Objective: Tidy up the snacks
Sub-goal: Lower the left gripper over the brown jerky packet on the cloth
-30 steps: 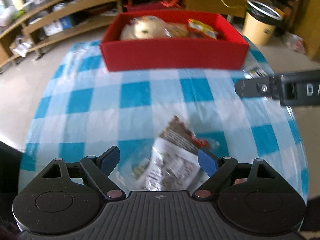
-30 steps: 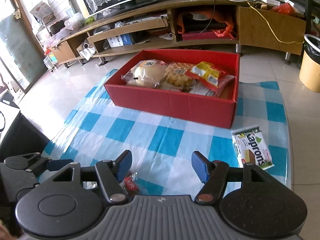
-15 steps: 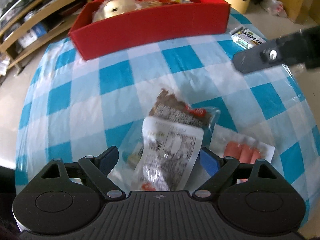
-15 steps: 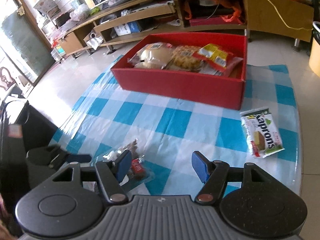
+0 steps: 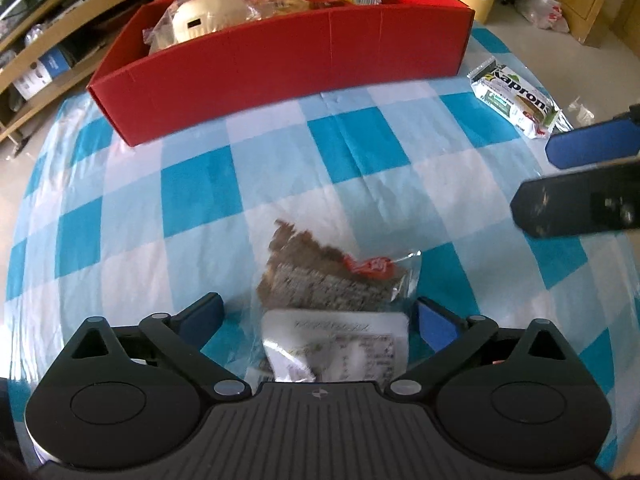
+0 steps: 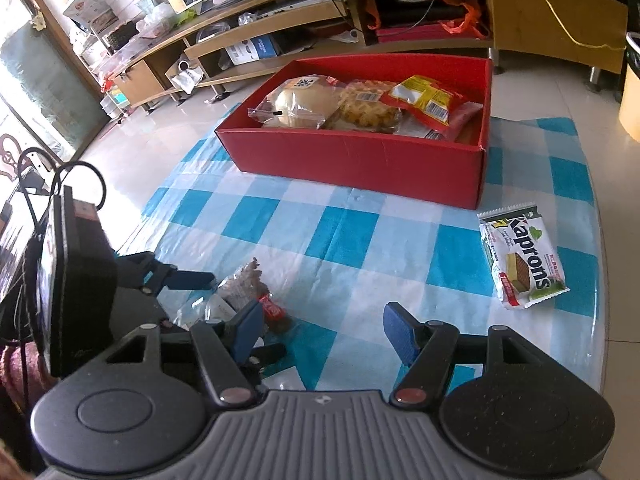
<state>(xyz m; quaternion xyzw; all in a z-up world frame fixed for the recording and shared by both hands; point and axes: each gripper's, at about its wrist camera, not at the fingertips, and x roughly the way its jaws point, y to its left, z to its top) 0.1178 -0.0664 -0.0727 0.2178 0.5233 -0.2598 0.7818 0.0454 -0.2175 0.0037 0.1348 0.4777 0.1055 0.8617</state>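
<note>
while the left gripper (image 5: 318, 316) points steeply down over the checked tablecloth (image 5: 192, 184), its jaws are opening, and a clear packet of brown cake (image 5: 328, 284) lies between the blue pads without either pad pressing on it. the packet rests flat on the cloth, its white label end nearest the gripper body and a red tag on its far right corner. in the right wrist view the same packet (image 6: 244, 284) lies just left of the right gripper (image 6: 324, 332), with the left tool's blue fingers on either side of it. the right gripper's jaws stand partly apart with nothing but cloth between them. a red box (image 6: 360, 160) sits at the far end of the table, well apart from the packet, and already contains a round pale bun in a bag (image 6: 298, 102), a bag of biscuits (image 6: 368, 110) and a yellow and red pack (image 6: 424, 100). a white and green wafer pack (image 6: 522, 258) marked "kaprons" lies on the cloth just beside the box's near right corner. beyond the table stand low wooden shelves (image 6: 280, 32).
</note>
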